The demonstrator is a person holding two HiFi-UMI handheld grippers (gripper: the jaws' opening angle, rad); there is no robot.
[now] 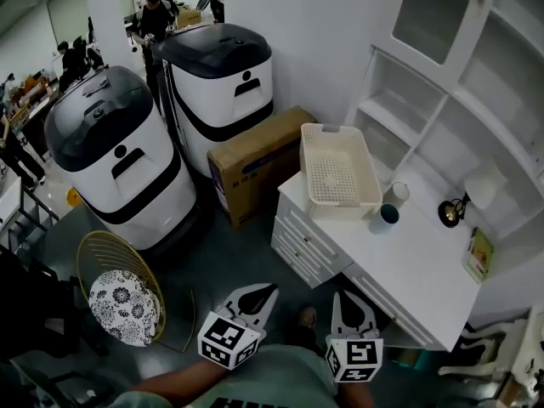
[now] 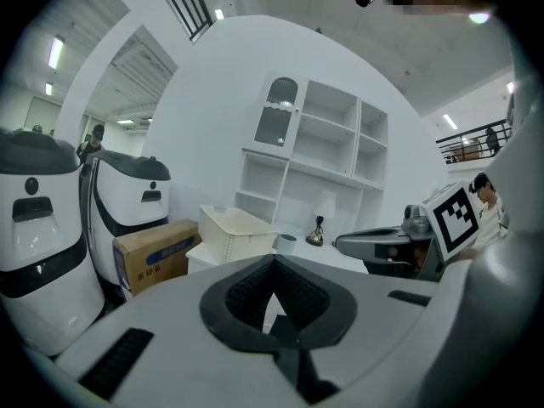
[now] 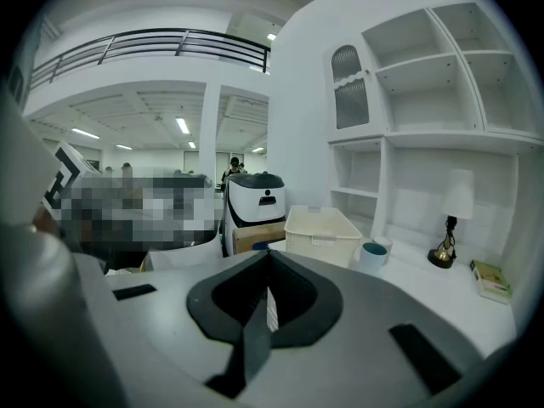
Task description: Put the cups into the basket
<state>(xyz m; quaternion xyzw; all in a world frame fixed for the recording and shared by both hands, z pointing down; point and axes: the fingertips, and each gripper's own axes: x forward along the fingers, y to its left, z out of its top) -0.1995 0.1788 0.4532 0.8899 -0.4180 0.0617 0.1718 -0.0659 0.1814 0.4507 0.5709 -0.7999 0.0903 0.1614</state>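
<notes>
The left gripper [image 1: 265,292] and right gripper [image 1: 352,299] are pointing forward and slightly downward in the head view, short of the white desk's [image 1: 425,270] near edge. A teal-lined white cup [image 1: 389,214] and a small white cup [image 1: 399,192] are standing just beside the cream perforated plastic basket [image 1: 340,201] at the desk's left end. In the left gripper view the jaws are meeting, empty. In the right gripper view they are likewise pressing together on nothing.

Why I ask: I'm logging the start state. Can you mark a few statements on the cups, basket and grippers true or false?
1. The basket is empty. True.
2. Both cups lie inside it. False: the teal-lined cup and the white cup stand on the desk beside it.
3. The right gripper holds a cup. False: it is shut on nothing.
4. The left gripper is shut and empty. True.
</notes>
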